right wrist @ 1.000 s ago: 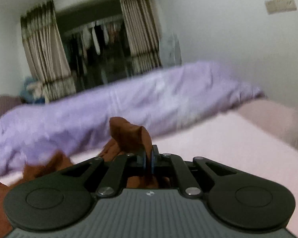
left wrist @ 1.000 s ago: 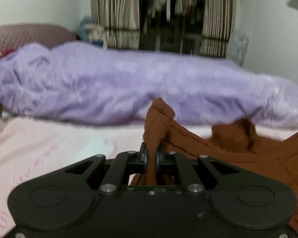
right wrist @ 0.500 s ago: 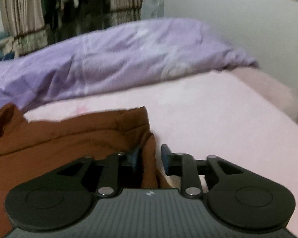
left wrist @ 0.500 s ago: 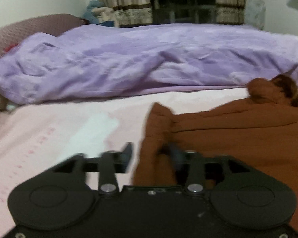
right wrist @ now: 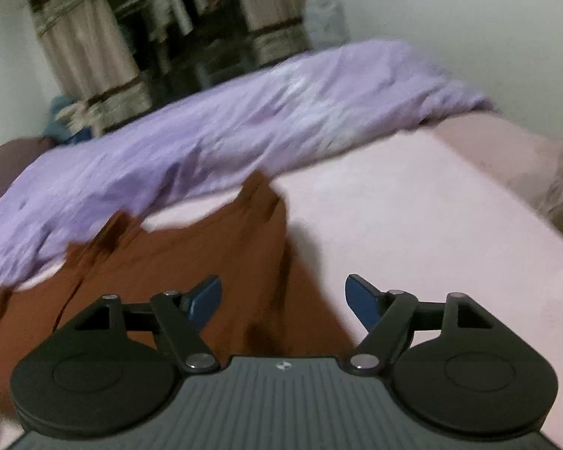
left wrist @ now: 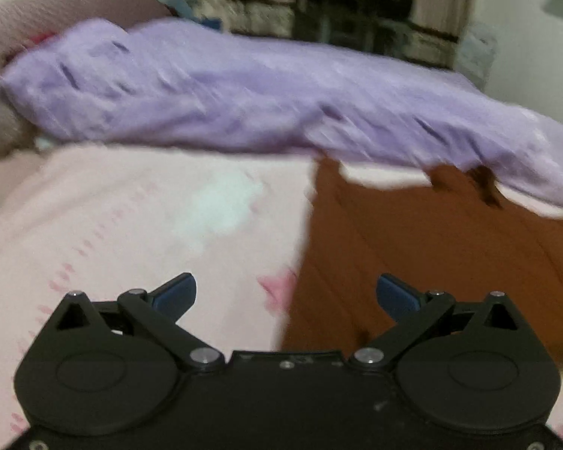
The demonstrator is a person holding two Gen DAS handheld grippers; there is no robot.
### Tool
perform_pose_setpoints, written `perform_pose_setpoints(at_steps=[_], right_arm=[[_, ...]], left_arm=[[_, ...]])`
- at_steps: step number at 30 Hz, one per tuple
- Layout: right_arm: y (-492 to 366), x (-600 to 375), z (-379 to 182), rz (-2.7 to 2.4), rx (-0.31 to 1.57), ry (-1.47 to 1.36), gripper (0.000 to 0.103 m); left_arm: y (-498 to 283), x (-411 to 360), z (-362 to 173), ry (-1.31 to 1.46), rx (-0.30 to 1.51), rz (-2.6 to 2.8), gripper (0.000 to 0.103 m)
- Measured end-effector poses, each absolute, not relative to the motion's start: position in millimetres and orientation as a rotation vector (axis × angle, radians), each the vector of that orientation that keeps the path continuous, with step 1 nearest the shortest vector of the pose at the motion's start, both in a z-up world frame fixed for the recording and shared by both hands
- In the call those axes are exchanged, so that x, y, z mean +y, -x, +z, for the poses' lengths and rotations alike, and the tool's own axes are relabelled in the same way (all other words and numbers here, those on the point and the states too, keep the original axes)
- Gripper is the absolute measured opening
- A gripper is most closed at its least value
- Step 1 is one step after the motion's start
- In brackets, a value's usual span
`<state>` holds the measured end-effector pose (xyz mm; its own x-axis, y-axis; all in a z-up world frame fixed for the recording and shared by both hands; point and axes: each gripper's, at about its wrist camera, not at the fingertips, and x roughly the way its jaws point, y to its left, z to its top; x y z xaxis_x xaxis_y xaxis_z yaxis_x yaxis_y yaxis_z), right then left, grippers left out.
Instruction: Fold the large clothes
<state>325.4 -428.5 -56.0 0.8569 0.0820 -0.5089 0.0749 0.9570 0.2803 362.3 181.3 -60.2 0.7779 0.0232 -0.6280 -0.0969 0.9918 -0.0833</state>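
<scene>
A rust-brown garment (left wrist: pixel 431 247) lies flat on the pink bed sheet (left wrist: pixel 112 225), spread to the right in the left wrist view. My left gripper (left wrist: pixel 287 296) is open and empty, above the garment's left edge. In the right wrist view the same brown garment (right wrist: pixel 191 255) lies to the left and centre. My right gripper (right wrist: pixel 283 298) is open and empty, over the garment's right edge. Both views are blurred by motion.
A crumpled purple duvet (left wrist: pixel 262 108) runs across the far side of the bed and shows in the right wrist view (right wrist: pixel 225 127) too. Striped curtains (right wrist: pixel 90 45) and a dark doorway stand behind it. A white wall (right wrist: pixel 450 11) borders the bed's right.
Both grippers were shut on raised corners of the brown garment a second ago. They lowered it, opened and let go. The garment now lies flat and both grippers have drawn back.
</scene>
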Motion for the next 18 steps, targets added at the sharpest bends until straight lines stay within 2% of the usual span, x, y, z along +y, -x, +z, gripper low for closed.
perform_pose_setpoints(at_steps=[8, 10, 11, 18], right_arm=[[-334, -406, -86, -0.008, 0.617, -0.211, 0.091], [-338, -406, -89, 0.005, 0.595, -0.220, 0.102], [-339, -407, -91, 0.009, 0.584, -0.225, 0.103], [-342, -428, -104, -0.009, 0.562, -0.276, 0.103]], left_arm=[[-376, 156, -111, 0.153, 0.793, -0.025, 0.103], [-384, 159, -115, 0.191, 0.793, -0.043, 0.103], [-389, 162, -117, 0.217, 0.799, -0.057, 0.103], [-372, 171, -105, 0.274, 0.805, -0.135, 0.103]])
